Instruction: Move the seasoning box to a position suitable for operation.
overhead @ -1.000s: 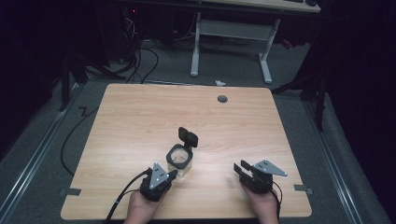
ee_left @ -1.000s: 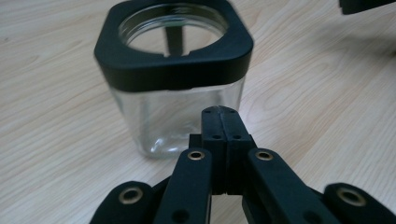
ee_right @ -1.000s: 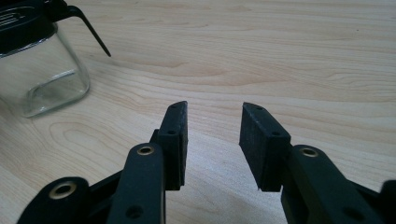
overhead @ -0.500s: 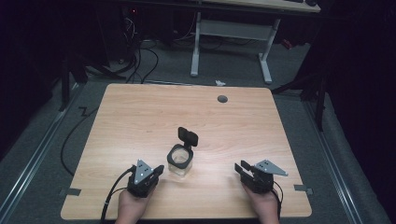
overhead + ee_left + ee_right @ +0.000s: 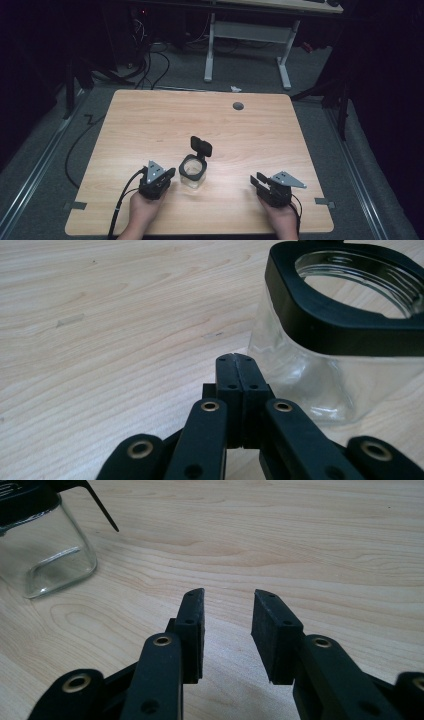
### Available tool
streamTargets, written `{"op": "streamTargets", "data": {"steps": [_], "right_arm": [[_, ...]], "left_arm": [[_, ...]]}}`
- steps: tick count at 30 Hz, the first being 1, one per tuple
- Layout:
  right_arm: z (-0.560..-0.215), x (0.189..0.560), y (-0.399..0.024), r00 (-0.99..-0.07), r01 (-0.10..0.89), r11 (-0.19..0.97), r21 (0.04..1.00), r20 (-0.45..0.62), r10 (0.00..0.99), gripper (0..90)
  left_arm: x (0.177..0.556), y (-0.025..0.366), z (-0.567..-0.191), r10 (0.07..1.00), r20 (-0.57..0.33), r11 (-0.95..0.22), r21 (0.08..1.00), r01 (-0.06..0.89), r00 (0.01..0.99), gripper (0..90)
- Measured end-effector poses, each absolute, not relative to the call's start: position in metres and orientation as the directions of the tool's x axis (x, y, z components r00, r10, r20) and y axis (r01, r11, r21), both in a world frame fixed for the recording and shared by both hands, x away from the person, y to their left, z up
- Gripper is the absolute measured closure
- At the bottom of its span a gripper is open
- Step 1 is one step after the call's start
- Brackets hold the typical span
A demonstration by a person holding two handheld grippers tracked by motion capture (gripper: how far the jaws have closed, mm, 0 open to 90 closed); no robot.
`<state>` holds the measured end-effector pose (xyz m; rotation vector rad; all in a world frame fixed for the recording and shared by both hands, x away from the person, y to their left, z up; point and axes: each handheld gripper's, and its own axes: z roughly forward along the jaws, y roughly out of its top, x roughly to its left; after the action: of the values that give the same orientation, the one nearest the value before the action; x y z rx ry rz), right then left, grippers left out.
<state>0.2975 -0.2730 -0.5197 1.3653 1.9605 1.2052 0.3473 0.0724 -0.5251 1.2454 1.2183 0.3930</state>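
Observation:
A square clear glass jar (image 5: 192,173) with a black rim stands near the front middle of the wooden table (image 5: 150,125), its black flip lid (image 5: 201,146) hinged up behind it. My left gripper (image 5: 171,173) rests just left of the jar, jaws shut with nothing between them. In the left gripper view the shut tips (image 5: 236,360) point past the jar (image 5: 320,375), a small gap away from its glass wall. My right gripper (image 5: 257,180) sits at the front right, open and empty. In the right gripper view its jaws (image 5: 227,605) frame bare wood, with the jar (image 5: 47,550) far to the upper left.
A round grey cable grommet (image 5: 238,105) sits near the table's far edge. Beyond the table stand the white legs of another desk (image 5: 247,35), and cables (image 5: 150,65) lie on the dark floor. Tape marks (image 5: 75,205) flank the front corners.
My left gripper has drawn back to the left, away from the jar's side, and stays shut. The jar and the right gripper have not moved.

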Motion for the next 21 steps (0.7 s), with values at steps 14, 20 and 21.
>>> {"op": "streamTargets", "data": {"steps": [14, 20, 21], "right_arm": [[-0.52, 0.297, -0.272, -0.403, 0.503, 0.128, 0.855, 0.101, 0.91, 66.5], [-0.521, 0.298, -0.271, -0.403, 0.506, 0.131, 0.852, 0.1, 0.91, 66.6], [-0.521, 0.298, -0.271, -0.404, 0.505, 0.131, 0.853, 0.1, 0.909, 66.7]], "left_arm": [[0.345, 0.065, -0.529, 0.777, -0.49, 0.343, 0.856, 0.387, 0.395, 90.0], [0.34, 0.063, -0.528, 0.773, -0.487, 0.335, 0.858, 0.389, 0.407, 90.0], [0.338, 0.062, -0.528, 0.772, -0.487, 0.334, 0.858, 0.39, 0.409, 90.0]]}}
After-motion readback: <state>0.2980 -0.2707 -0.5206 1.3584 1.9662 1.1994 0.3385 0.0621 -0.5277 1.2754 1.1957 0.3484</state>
